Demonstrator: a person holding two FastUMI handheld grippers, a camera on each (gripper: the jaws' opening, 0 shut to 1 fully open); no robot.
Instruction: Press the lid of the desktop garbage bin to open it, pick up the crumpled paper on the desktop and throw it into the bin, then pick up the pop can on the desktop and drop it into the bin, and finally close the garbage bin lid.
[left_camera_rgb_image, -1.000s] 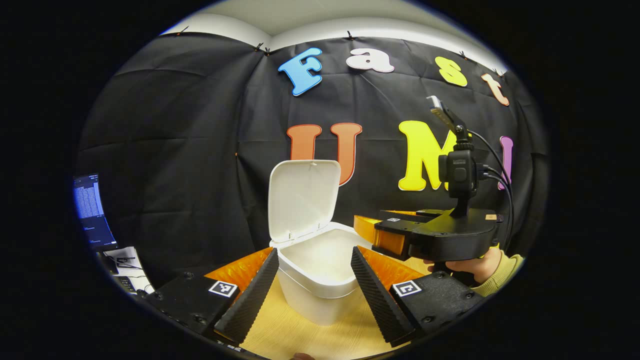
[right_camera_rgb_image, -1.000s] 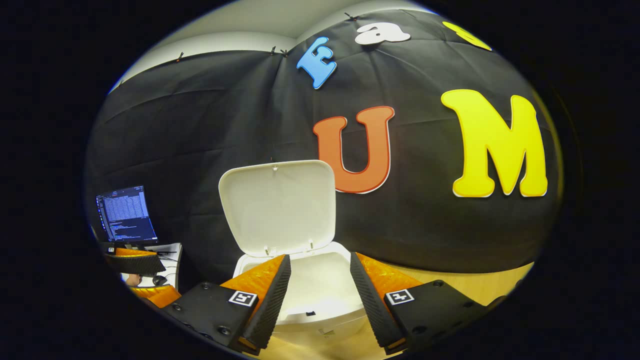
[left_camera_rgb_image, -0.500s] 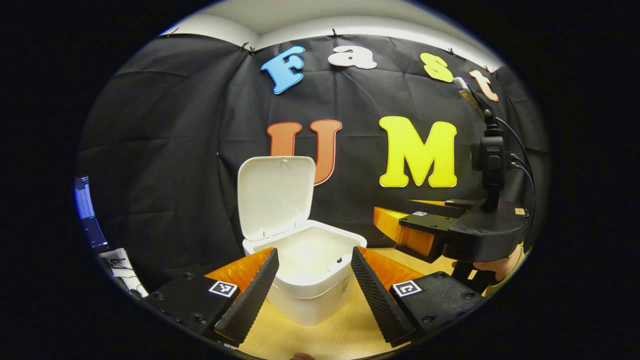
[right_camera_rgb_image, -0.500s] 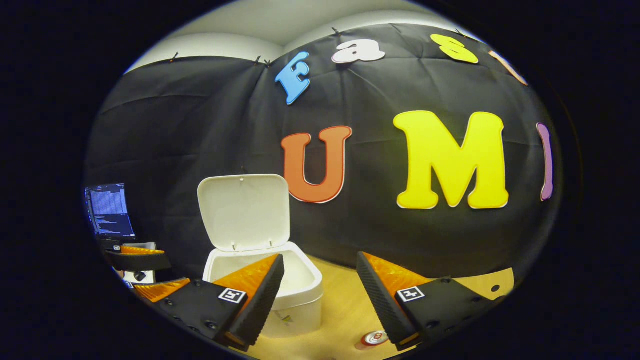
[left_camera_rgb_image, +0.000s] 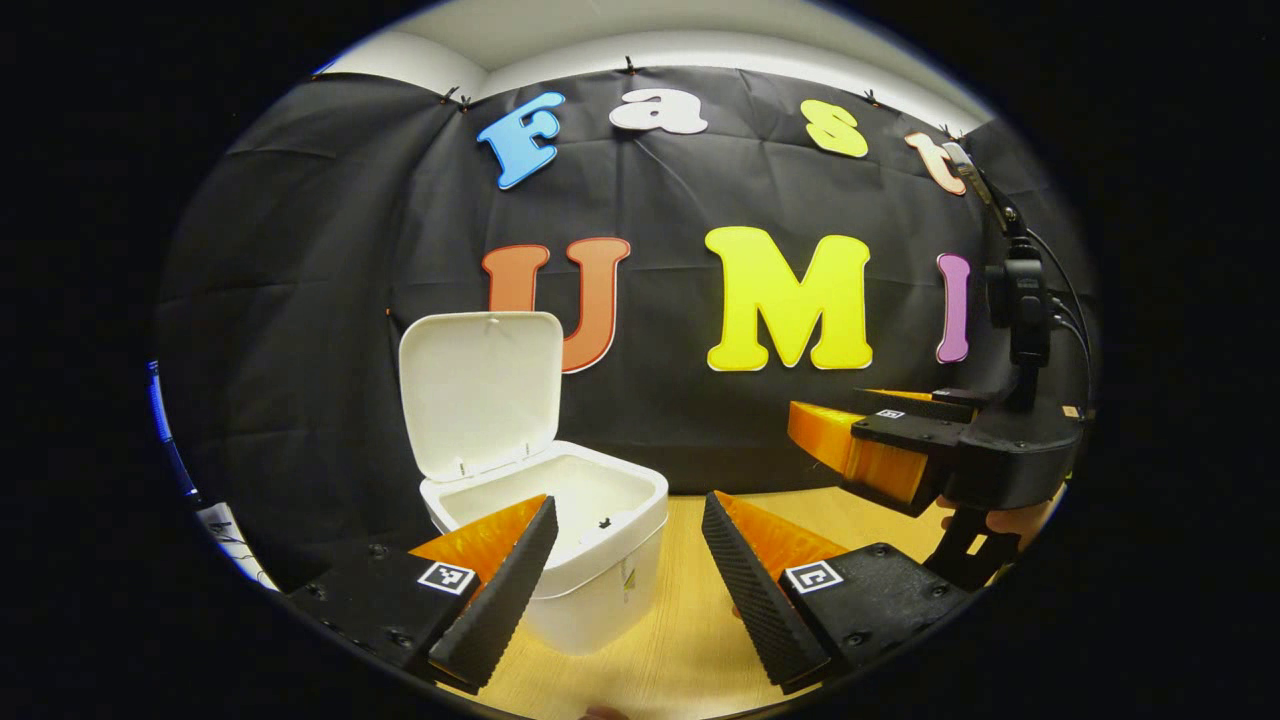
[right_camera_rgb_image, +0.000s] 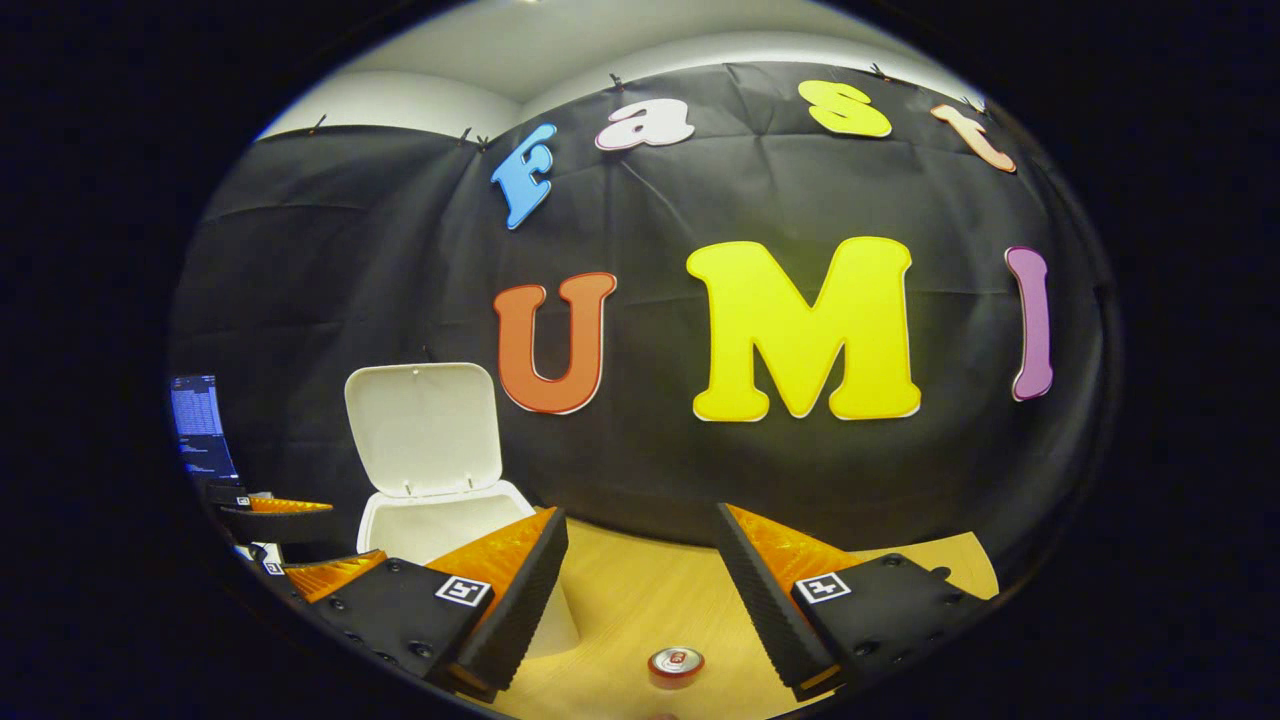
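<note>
The white desktop bin (left_camera_rgb_image: 590, 580) stands on the wooden table with its lid (left_camera_rgb_image: 480, 390) tipped up and open. My left gripper (left_camera_rgb_image: 625, 590) is open with nothing between its fingers; its left finger overlaps the bin's near rim, and the bin lies mostly left of the gap. In the right gripper view the bin (right_camera_rgb_image: 440, 520) and its raised lid (right_camera_rgb_image: 425, 430) sit at lower left. The pop can (right_camera_rgb_image: 676, 662) stands upright on the table, its top showing low between the fingers of my open right gripper (right_camera_rgb_image: 640, 610). The right gripper (left_camera_rgb_image: 840, 430) hovers right of the bin.
The wooden table (right_camera_rgb_image: 650, 600) runs to the black cloth wall behind. A lit monitor (right_camera_rgb_image: 200, 425) and some cables sit far left. The left gripper (right_camera_rgb_image: 290, 545) shows at the left edge. A hand (left_camera_rgb_image: 1010, 520) holds the right gripper.
The right gripper has moved from over the bin's opening off to the right, and the pop can has come into its view. The bin has slid leftward in both views.
</note>
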